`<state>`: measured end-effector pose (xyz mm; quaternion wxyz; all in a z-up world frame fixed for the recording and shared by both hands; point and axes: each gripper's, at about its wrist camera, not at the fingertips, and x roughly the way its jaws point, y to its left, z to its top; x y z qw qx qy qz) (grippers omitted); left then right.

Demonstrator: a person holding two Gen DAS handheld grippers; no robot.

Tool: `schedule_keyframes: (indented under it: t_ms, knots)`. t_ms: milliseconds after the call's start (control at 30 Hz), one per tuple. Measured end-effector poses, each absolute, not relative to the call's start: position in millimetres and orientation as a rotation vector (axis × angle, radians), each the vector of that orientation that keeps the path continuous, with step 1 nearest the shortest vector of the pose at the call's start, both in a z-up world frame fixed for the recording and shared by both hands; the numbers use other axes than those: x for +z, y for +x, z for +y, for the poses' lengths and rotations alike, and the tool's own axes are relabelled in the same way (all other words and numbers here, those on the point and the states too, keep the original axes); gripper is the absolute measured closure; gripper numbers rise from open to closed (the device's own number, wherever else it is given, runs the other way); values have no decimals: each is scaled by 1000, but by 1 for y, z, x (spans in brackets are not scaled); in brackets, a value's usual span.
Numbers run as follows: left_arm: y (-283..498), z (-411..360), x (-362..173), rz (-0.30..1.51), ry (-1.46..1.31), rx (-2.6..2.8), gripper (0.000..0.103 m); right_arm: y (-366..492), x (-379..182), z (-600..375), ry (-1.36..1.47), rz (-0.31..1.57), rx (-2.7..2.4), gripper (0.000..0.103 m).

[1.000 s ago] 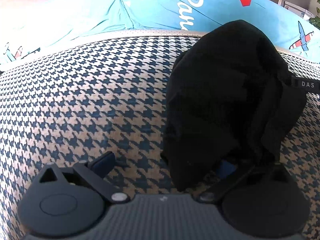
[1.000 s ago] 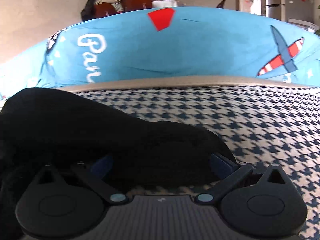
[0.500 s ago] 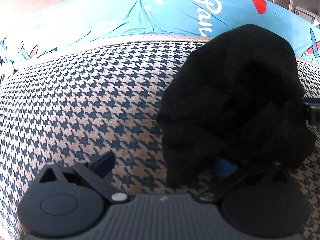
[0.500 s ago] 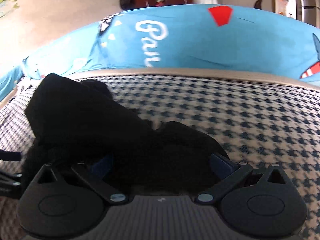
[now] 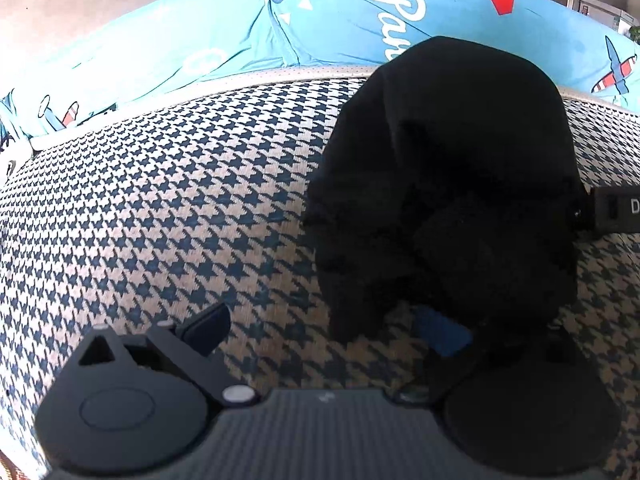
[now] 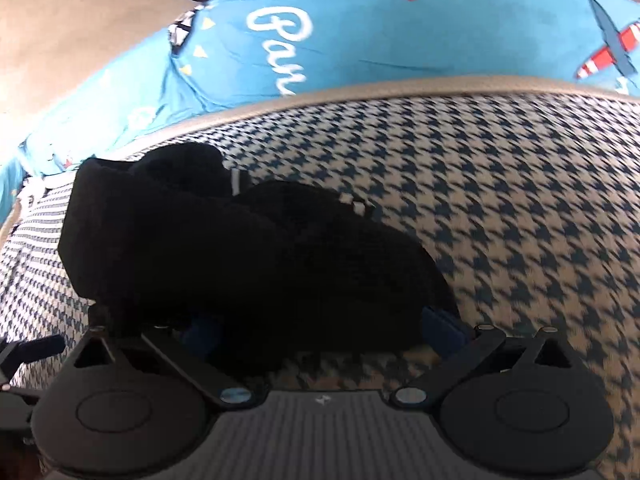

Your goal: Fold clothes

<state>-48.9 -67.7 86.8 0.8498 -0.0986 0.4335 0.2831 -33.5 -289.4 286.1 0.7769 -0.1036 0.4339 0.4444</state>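
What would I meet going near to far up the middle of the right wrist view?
Black garment bunched between the open fingers of the right tool → houndstooth cushion → its beige piped edge → blue printed sheet.

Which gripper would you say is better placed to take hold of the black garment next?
Probably the right gripper: its open fingers straddle the black garment, which fills the gap. The left gripper is open too, but the garment only overlaps its right finger.
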Motion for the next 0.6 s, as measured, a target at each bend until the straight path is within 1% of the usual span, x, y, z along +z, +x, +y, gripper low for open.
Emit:
schedule_keyframes:
  t_ms: [167,300,600]
  knots:
    - [-59,-84,107,917,-217,602,0,-51,295,-295,-265,958,906,0]
    - [-76,-103,133,914,-221,603,0,-67,300,-301,-306,945,905,0]
    - [-118,-143,188,894,-262,629,0,-97,316,-326,-248,882,861,0]
